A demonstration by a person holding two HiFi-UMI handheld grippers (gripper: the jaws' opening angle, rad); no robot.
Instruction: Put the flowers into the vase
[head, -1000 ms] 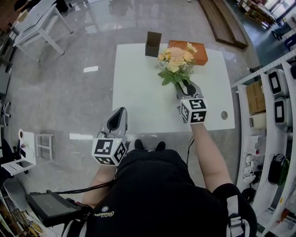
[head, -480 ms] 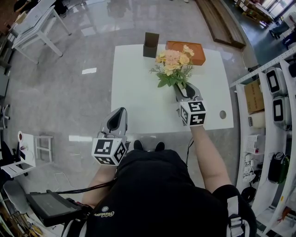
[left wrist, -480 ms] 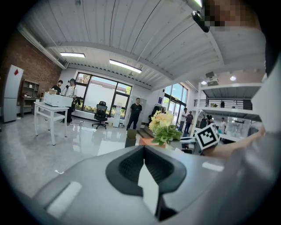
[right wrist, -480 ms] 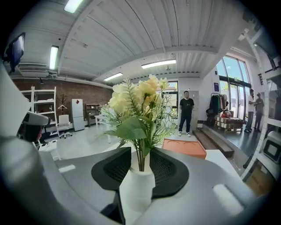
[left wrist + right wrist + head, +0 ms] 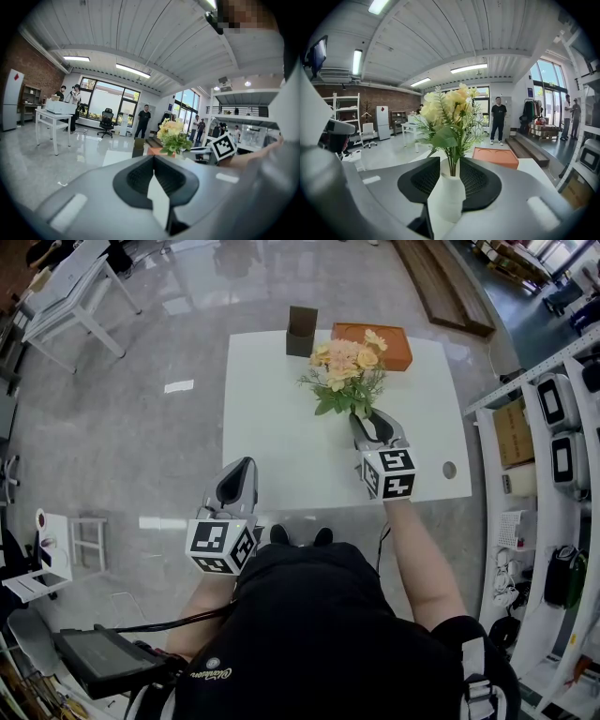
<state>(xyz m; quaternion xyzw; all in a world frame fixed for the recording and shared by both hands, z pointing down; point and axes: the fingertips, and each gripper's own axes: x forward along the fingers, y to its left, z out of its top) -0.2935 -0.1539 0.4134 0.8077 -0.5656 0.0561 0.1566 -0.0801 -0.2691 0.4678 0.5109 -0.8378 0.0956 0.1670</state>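
My right gripper (image 5: 372, 420) is shut on the white wrapped base (image 5: 446, 197) of a bunch of yellow and peach flowers (image 5: 342, 367) with green leaves. It holds them upright above the middle of the white table (image 5: 281, 427). In the right gripper view the flowers (image 5: 450, 117) rise straight out from between the jaws of that gripper (image 5: 450, 164). A dark brown square vase (image 5: 302, 330) stands at the table's far edge, beyond and left of the flowers. My left gripper (image 5: 244, 467) hangs off the near table edge, shut and holding nothing (image 5: 151, 159).
An orange tray (image 5: 380, 338) lies at the far edge, right of the vase. The table has a small round hole (image 5: 449, 470) near its right side. Shelving with boxes (image 5: 553, 446) runs along the right. People stand far off in the room.
The right gripper has drifted slightly left and farther from me with the flowers, toward the brown vase. The left gripper has stayed where it was.
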